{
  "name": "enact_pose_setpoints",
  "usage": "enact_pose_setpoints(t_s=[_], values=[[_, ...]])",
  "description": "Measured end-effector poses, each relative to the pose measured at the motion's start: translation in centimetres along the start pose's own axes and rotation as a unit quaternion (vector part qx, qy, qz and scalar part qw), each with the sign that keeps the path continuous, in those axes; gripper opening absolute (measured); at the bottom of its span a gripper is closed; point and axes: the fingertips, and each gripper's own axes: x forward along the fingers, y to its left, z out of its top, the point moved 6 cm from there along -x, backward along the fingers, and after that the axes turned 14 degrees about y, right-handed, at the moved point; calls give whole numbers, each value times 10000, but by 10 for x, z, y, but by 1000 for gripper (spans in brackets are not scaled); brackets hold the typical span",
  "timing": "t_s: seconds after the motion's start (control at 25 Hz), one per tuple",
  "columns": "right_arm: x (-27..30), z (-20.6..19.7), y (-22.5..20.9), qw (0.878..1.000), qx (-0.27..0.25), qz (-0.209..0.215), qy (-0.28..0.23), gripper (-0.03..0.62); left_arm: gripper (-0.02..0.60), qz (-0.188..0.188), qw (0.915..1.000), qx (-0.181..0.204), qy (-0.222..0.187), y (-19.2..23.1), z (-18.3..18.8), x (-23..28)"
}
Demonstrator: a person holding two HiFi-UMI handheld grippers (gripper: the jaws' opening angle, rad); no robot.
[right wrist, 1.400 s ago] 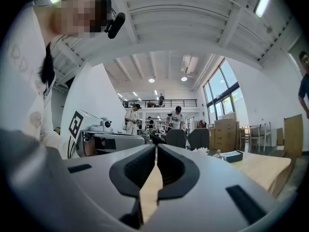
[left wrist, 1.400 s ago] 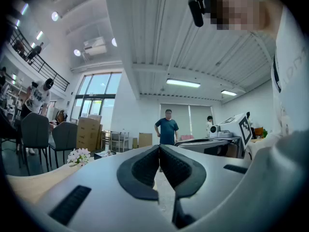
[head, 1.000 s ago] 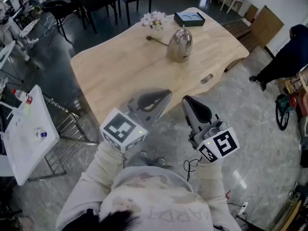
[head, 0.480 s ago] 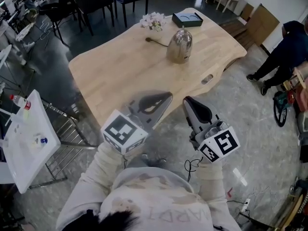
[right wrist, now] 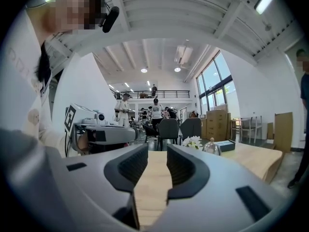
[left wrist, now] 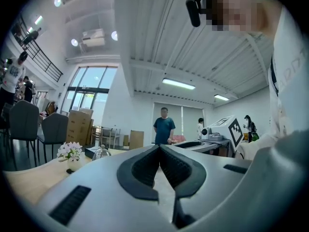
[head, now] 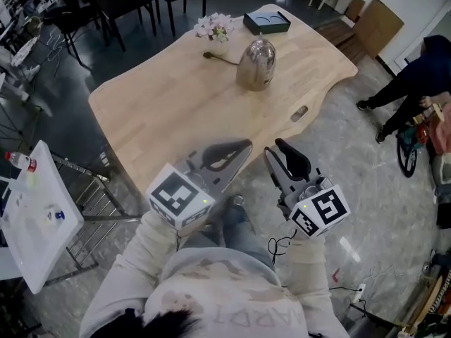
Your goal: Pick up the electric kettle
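The kettle (head: 256, 63) stands upright at the far side of the desk (head: 155, 118), well ahead of both grippers and about equally near to each. The fingers of the right gripper (head: 280, 148) are opening with nothing between them; those of the left gripper (head: 243, 145) are pressed together.

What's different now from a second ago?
The right hand-held gripper was shut; its jaws are opening now, nothing between them. The person's leg has come into view. The left hand-held gripper stays shut, and the electric kettle still sits untouched on the table.
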Motion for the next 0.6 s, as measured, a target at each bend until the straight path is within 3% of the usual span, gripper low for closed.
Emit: enact_pose_setpoints(t_s=[0.36,0.6], values=[[46,-10,-71,9991,22,285,313,151,12,144,9998,-79,112,29,1,47],[88,-13,-119,9971,-2,519,550,171,12,370,9985,-349,185,56,4,68]])
